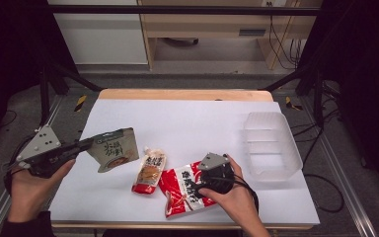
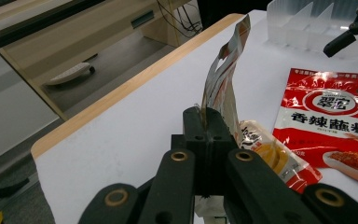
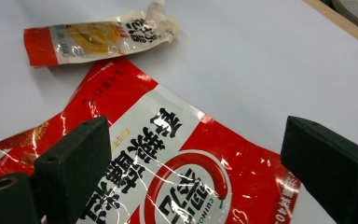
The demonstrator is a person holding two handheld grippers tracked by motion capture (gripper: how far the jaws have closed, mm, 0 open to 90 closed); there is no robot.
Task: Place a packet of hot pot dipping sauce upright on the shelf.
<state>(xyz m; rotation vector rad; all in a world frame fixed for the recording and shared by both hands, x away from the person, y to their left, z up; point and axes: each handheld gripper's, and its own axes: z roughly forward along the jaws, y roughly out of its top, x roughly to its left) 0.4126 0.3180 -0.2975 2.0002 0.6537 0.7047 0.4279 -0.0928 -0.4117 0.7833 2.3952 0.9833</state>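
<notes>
The grey-green printed foil pouch [image 1: 113,149] is lifted clear of the white table surface [image 1: 187,121], near the left edge. The left gripper [image 1: 86,144] holds it by one edge; in the left gripper view the two black jaws are pressed together on the pouch [image 2: 221,79], which stands edge-on above them.

The large red and white glossy sachet with a round logo [image 1: 182,190] lies flat near the front edge of the table, right of centre. The right gripper [image 1: 197,187] is positioned directly over it. In the right gripper view the jaws stand wide apart, one on each side of the sachet [image 3: 168,186], with nothing clamped.

A small cream and red spouted packet [image 1: 149,172] lies flat between the two, just beside the left side of the red sachet.

A clear ribbed plastic tray [image 1: 271,143] stands near the right edge of the table, well apart from the packets.
</notes>
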